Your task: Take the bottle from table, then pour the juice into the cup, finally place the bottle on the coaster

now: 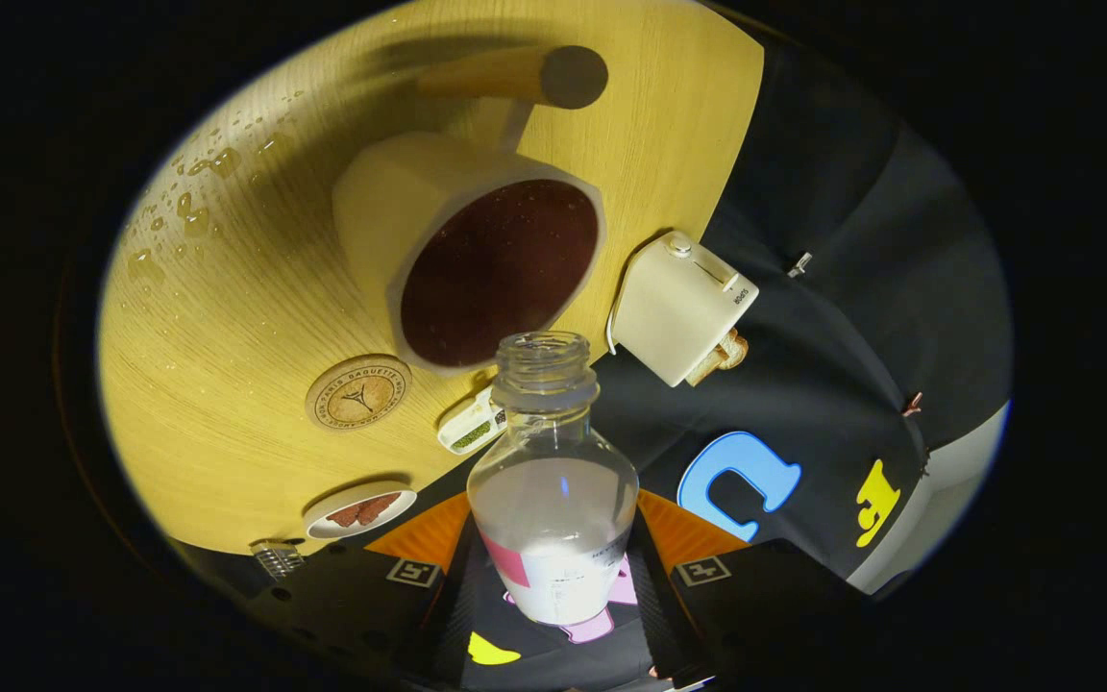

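The gripper (pixel 553 577) is clamped on a clear, uncapped plastic bottle (pixel 553 490) holding pale liquid; at eleven o'clock, a cream mug (pixel 438 226) holds dark juice.

The bottle (pixel 553 481) hides part of the cup (pixel 477 259) rim; its base is cut off.

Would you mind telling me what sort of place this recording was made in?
Probably a staged recording booth, not a real kitchen: a round wooden table backed by a black cloth wall, set with a cup and coaster. The hand-held gripper holds an open bottle, tilted towards the cup.
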{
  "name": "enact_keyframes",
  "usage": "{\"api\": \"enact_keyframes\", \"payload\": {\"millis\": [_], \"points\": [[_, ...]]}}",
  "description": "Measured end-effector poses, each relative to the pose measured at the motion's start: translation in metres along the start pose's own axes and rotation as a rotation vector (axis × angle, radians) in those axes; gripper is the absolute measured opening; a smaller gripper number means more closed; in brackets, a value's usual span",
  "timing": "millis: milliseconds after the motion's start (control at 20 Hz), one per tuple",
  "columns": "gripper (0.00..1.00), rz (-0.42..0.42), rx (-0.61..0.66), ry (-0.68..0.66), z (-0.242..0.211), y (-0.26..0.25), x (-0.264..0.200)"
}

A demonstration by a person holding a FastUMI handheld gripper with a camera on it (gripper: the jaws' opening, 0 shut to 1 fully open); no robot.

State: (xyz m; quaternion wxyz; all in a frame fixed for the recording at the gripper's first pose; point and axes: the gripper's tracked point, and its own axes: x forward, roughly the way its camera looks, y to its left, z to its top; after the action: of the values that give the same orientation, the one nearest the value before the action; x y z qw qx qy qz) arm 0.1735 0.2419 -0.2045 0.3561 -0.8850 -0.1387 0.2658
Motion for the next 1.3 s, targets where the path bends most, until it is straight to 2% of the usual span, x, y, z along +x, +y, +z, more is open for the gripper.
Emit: {"api": "enact_keyframes", "payload": {"millis": [150, 300, 450, 600, 700, 800, 1050, 1300], "points": [[0.73, -0.032, 0.005, -0.025, 0.002, -0.004, 0.001], [0.73, -0.050, 0.090, -0.023, -0.002, -0.003, -0.005], [0.73, -0.086, 0.228, -0.022, -0.010, -0.011, -0.018], [0.73, -0.177, 0.385, -0.021, -0.021, -0.027, -0.033], [0.73, -0.210, 0.485, -0.003, -0.031, -0.030, -0.037], [0.73, -0.213, 0.638, 0.026, -0.045, -0.026, -0.044], [0.73, -0.145, 1.076, 0.083, -0.074, -0.006, -0.054], [0.74, -0.009, 1.506, 0.120, -0.071, 0.036, -0.031]]}}
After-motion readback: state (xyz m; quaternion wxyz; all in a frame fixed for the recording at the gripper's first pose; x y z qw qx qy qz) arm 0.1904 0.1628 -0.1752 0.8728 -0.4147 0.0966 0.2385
